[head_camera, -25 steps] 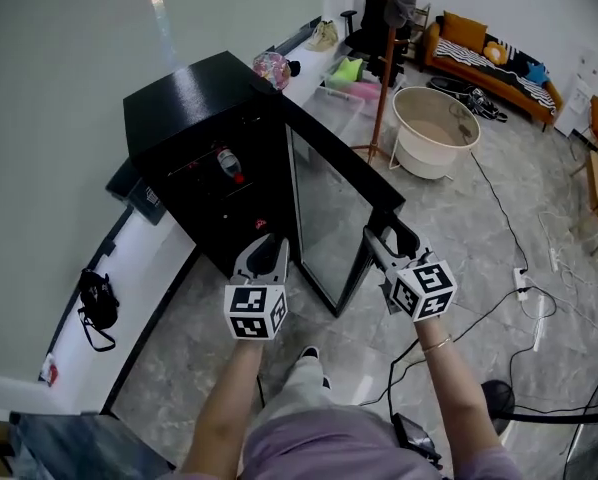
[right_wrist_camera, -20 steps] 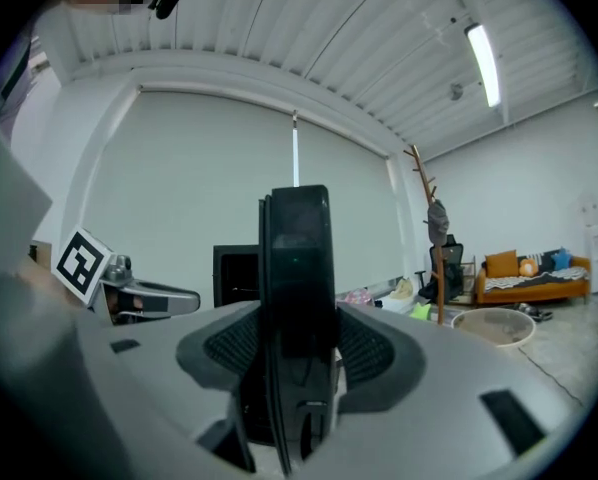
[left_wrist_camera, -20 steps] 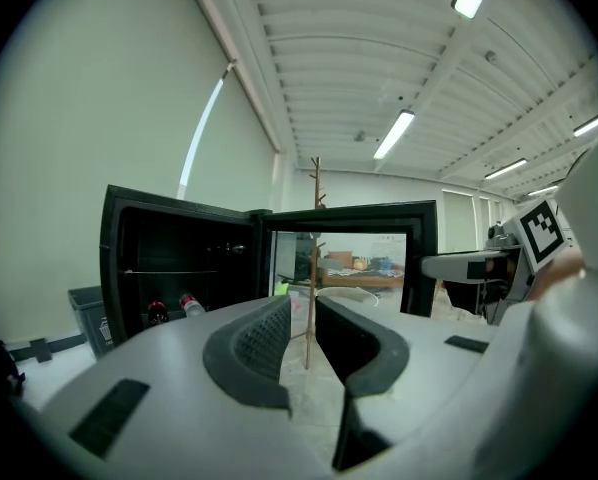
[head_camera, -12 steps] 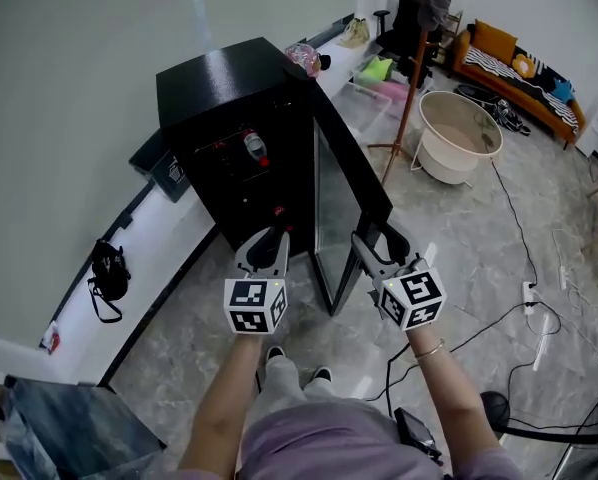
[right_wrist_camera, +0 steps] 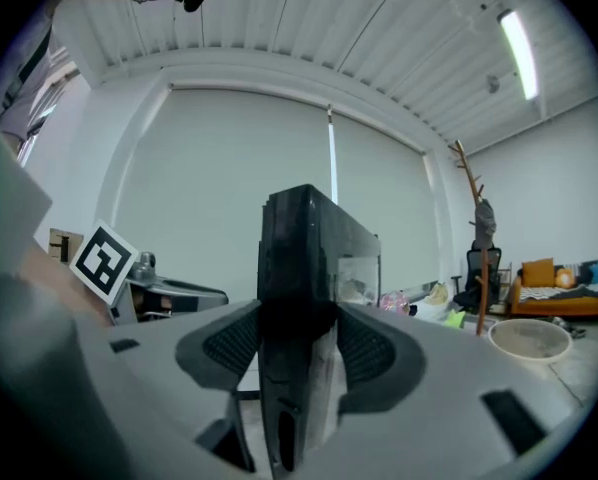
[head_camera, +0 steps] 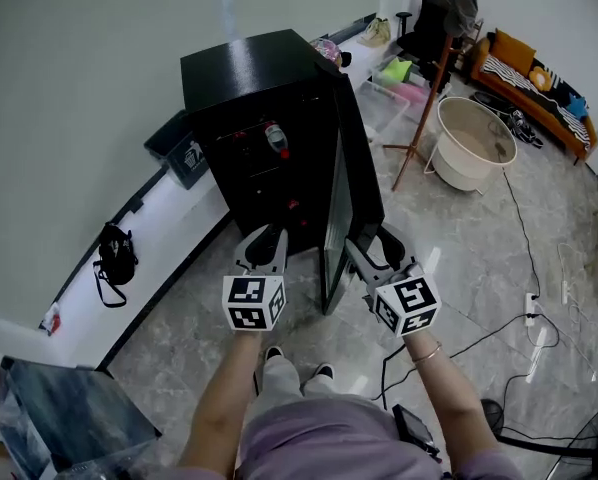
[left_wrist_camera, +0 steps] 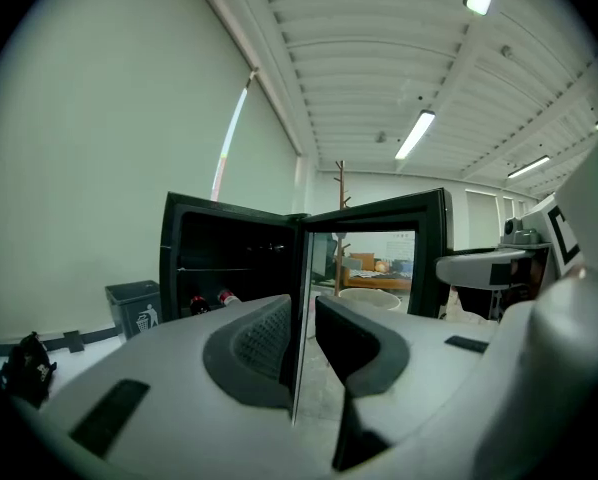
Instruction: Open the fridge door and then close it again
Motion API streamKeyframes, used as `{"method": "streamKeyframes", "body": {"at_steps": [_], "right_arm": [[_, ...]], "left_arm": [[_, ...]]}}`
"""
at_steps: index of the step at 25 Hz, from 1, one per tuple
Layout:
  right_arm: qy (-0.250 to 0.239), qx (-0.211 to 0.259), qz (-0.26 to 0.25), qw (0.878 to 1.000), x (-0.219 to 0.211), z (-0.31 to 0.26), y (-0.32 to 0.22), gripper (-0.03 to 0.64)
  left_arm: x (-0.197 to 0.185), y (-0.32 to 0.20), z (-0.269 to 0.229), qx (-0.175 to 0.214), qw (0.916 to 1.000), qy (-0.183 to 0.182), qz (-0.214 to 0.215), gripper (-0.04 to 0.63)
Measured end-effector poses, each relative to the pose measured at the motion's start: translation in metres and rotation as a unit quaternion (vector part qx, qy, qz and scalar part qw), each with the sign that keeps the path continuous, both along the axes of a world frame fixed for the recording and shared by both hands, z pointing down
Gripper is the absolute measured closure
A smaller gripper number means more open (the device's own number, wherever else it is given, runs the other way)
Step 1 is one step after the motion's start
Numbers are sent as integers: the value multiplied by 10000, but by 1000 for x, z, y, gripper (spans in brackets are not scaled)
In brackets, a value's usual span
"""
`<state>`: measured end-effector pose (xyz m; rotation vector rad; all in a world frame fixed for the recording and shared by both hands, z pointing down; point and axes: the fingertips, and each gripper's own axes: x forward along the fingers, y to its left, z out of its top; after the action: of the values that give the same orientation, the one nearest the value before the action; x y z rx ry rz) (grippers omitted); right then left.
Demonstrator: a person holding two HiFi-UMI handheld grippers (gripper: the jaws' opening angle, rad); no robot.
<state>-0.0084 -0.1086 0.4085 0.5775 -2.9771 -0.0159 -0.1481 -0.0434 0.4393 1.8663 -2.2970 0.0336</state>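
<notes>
Against the pale wall (head_camera: 99, 88) stands the black fridge (head_camera: 244, 78), and everything else is read from it. Its door (head_camera: 359, 168) swings out from the fridge's right front corner, wide open and jutting towards the person, so the dark shelves are bared. By my reading the opening half is done and the swing back is left.

At the door's free edge, the far end from the fridge, sits the right gripper (head_camera: 371, 248). Its ribbed pads (right_wrist_camera: 234, 343) are pinching that black edge from both sides. That makes sense: the edge farthest from the hinge gives the most leverage and keeps the door steady.

Just in front of the fridge's open mouth, on the inner side of the door, hovers the left gripper (head_camera: 267, 246). Its fingers are drawn close with a slim gap and nothing between them, so it looks like a spare hand.

Inside the fridge, on the upper shelf, lies a red-capped bottle (head_camera: 275, 138).
</notes>
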Motion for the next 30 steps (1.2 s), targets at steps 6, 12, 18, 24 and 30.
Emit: {"method": "streamKeyframes", "body": {"at_steps": [6, 12, 18, 24, 30], "right_arm": [[52, 159, -313, 9994, -34, 0, 15, 359], [24, 195, -524, 9984, -68, 0, 27, 328], [68, 237, -551, 9982, -93, 0, 35, 322], [187, 251, -605, 9977, -115, 1, 43, 324], [333, 356, -731, 9961, -141, 4, 49, 337]], "left_arm": [[-27, 14, 1, 6, 9997, 37, -227, 518], [-51, 28, 0, 82, 9994, 41, -343, 518], [-69, 39, 7, -4, 9989, 99, -461, 518], [-64, 47, 23, -122, 9993, 228, -281, 516], [-50, 49, 50, -235, 9984, 512, -18, 512]]}}
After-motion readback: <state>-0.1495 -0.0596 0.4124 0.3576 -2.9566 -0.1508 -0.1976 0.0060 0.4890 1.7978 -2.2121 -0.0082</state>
